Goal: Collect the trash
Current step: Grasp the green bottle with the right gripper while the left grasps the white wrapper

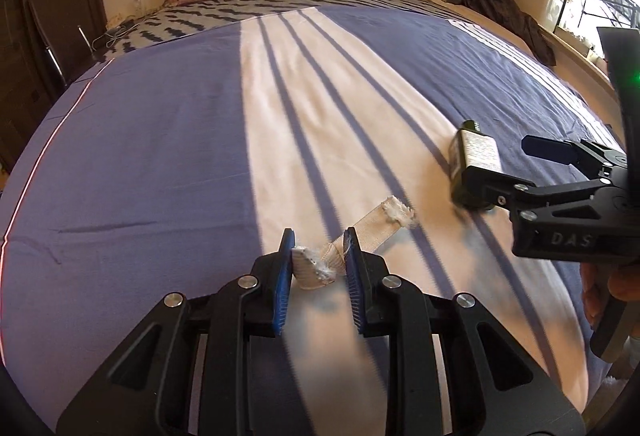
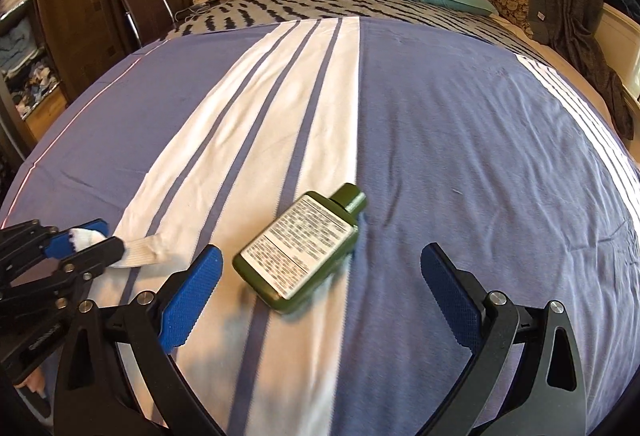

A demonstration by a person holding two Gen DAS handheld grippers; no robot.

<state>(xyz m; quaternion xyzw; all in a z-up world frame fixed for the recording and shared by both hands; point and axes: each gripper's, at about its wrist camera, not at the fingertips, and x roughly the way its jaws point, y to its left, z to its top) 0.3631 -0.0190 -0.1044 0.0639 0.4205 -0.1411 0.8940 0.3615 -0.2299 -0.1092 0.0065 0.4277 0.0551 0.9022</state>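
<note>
Right wrist view: right tool (image 2: 322,282) spread wide, green bottle (image 2: 301,248) flat on the bed (image 2: 460,140) just ahead between its fingers, long axis slanting up-right. Left tool (image 1: 319,252) pinches the white fabric strip (image 1: 360,234).

A frayed white strip (image 1: 352,232) lies bunched on the bed's (image 1: 160,156) white stripe, near end pinched. Right of it a flat green bottle (image 2: 300,248) lies label-up, cap pointing far.
</note>
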